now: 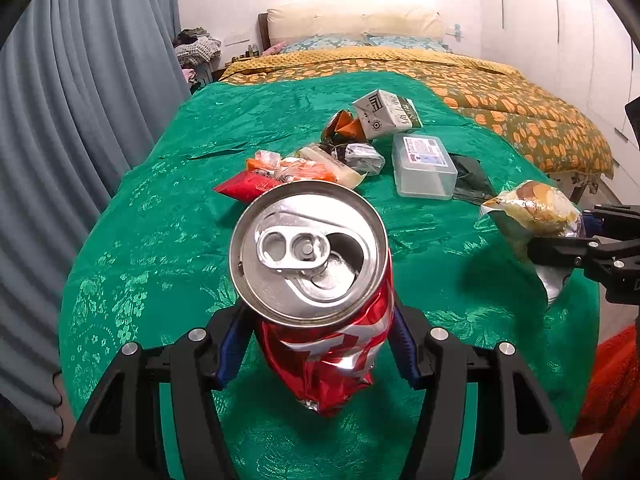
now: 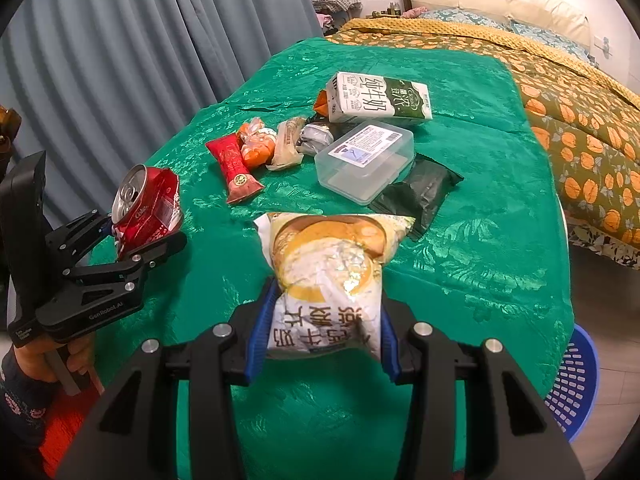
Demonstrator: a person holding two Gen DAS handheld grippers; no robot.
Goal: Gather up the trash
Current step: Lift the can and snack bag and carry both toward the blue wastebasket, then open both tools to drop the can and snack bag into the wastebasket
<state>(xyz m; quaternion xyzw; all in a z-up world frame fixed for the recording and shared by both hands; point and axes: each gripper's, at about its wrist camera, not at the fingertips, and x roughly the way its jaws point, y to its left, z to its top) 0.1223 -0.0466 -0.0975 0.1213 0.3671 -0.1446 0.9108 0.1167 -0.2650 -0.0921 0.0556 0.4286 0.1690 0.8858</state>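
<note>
Green tablecloth (image 2: 480,208) over table beside a bed (image 2: 568,120), curtain (image 2: 120,40) at left. Left gripper (image 1: 316,344) clamped on a crushed red can (image 1: 324,344), held above near left edge. Right gripper (image 2: 320,332) closed on a yellow snack bag (image 2: 328,280), lifted. Milk carton (image 2: 380,98), clear plastic box (image 2: 364,160), red wrapper (image 2: 234,168) lie mid-table. Blue basket (image 2: 576,392) near right, below table.

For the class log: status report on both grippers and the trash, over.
Left gripper shut on crushed red can. Right gripper shut on snack bag. More wrappers, milk carton on green cloth. Nothing blocking.
</note>
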